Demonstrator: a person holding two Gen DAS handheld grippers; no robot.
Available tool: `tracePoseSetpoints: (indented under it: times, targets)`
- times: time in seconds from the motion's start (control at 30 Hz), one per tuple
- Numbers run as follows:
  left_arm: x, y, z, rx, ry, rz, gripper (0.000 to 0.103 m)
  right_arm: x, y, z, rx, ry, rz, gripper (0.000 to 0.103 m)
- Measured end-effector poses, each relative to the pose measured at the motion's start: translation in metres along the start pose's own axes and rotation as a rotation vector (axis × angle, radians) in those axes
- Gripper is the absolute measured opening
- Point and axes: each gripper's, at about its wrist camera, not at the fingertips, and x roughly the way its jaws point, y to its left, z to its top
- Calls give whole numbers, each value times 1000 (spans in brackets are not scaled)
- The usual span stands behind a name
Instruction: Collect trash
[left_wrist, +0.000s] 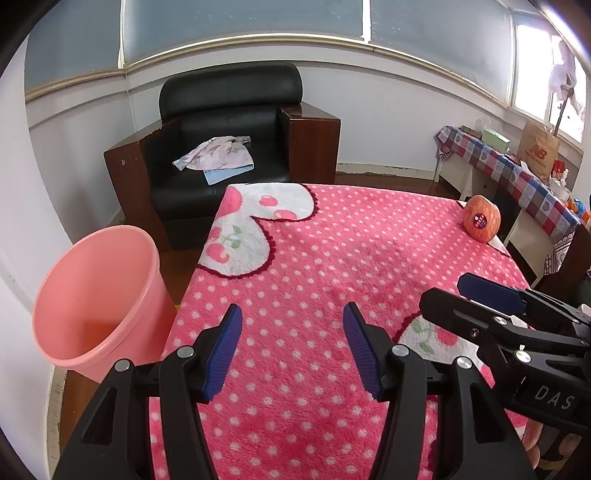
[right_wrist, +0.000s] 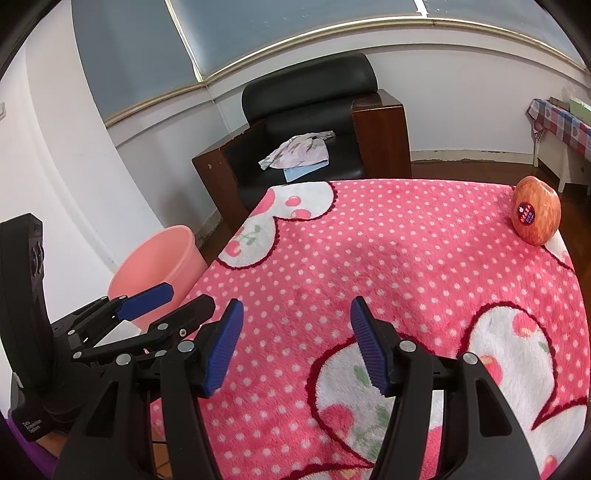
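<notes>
Apple (right_wrist: 536, 216): stickered, at the far right corner of the pink dotted cloth (right_wrist: 388, 258).
Bin (left_wrist: 99, 302): pink, on the floor beside the table's left edge.
Left gripper (left_wrist: 293, 349): jaws apart, nothing between.
Right gripper (right_wrist: 295, 345): jaws apart, nothing between.

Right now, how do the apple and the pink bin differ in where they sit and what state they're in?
The apple rests on the spotted blanket near its far right corner; the bin stands off the blanket, beyond its left edge. The apple is a solid round fruit with a sticker; the bin is an open container, and the part of its inside that shows is empty. Neither is touched by a tool.
</notes>
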Motion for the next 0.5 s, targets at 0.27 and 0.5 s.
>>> tracePoseSetpoints:
  times: [0.27, 0.5]
  targets:
    - [4, -5, -4, 10, 4, -6, 56, 1, -3, -2, 14, 4, -4, 61]
    - [10, -6, -2, 21, 11, -13, 55, 3, -6, -2, 25, 9, -9, 61]
